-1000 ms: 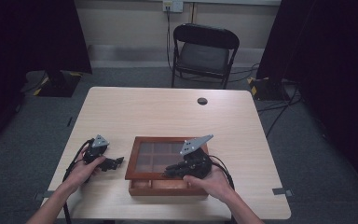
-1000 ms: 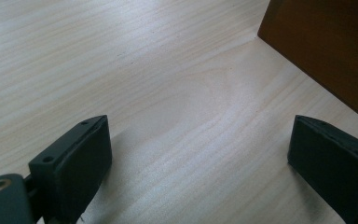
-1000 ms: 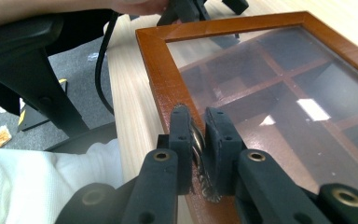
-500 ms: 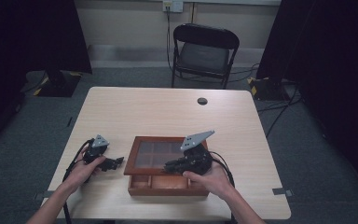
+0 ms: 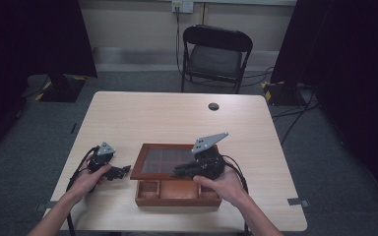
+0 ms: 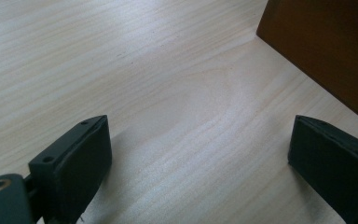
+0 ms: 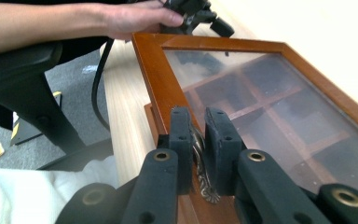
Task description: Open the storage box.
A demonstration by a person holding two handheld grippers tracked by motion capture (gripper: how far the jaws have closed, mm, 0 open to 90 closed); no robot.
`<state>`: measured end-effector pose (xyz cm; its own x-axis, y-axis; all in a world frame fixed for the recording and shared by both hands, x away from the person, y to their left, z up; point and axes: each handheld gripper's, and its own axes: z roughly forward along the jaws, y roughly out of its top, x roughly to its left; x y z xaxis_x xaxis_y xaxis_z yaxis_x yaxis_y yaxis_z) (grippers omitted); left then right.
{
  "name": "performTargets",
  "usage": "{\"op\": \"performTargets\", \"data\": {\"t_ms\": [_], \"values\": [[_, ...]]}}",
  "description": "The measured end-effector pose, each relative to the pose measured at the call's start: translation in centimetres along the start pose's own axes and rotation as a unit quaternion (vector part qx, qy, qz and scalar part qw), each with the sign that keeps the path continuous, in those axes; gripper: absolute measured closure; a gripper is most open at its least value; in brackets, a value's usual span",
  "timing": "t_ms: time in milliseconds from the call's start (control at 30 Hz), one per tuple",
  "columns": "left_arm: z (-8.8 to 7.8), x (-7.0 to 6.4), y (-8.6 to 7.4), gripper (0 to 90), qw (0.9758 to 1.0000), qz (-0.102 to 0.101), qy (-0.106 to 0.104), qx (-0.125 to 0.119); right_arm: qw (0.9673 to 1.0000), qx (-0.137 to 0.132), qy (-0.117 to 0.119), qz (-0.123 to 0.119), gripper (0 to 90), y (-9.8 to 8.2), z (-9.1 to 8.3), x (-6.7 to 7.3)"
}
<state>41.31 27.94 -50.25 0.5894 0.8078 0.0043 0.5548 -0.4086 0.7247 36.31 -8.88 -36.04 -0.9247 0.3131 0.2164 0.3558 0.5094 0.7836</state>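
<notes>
The wooden box point(image 5: 177, 187) sits at the worktop's point(image 5: 177, 118) near edge; its glass-paned lid point(image 5: 174, 160) looks rigid but breakable — best lifted by the small metal handle point(image 7: 200, 163). The right gripper point(image 7: 199, 144) is clamped on that handle. Left of the box, the left gripper point(image 5: 120, 171) rests agape, holding nothing.

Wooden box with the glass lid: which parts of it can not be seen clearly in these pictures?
- High view: the wooden box's far compartments, veiled by the raised glass lid and the right gripper.
- Right gripper view: the metal handle, mostly covered by the closed jaws.
- Left gripper view: the box cut off by the picture's edge.
</notes>
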Motion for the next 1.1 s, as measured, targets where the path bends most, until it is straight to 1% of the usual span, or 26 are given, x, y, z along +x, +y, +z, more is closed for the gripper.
{"op": "performTargets", "data": {"t_ms": [133,200,367,500,867,1067,1100], "values": [[0.0,0.0,0.0,5.5,1.0000,-0.003,-0.001,0.000,1.0000,-0.002,-0.002,0.001,81.9,0.4,-0.2,-0.1],[0.0,0.0,0.0,5.5,1.0000,0.000,0.000,0.000,1.0000,-0.002,-0.003,0.002,81.9,0.5,-0.2,-0.1],[0.0,0.0,0.0,5.5,1.0000,-0.003,-0.001,0.000,1.0000,0.001,-0.002,0.002,81.9,0.8,-0.3,-0.2],[0.0,0.0,0.0,5.5,1.0000,0.000,0.000,0.000,1.0000,0.000,0.000,0.001,82.0,1.0,-0.4,-0.4],[0.0,0.0,0.0,5.5,1.0000,0.000,0.000,0.000,1.0000,-0.006,-0.007,0.003,82.0,1.5,-0.7,-0.5],[0.0,0.0,0.0,5.5,1.0000,0.000,0.000,0.000,0.9999,-0.007,-0.007,0.004,82.1,1.7,-0.9,-0.6],[0.0,-0.1,0.0,5.5,1.0000,-0.004,0.000,-0.003,0.9999,-0.007,-0.007,0.004,82.1,1.8,-0.9,-0.7]]}}
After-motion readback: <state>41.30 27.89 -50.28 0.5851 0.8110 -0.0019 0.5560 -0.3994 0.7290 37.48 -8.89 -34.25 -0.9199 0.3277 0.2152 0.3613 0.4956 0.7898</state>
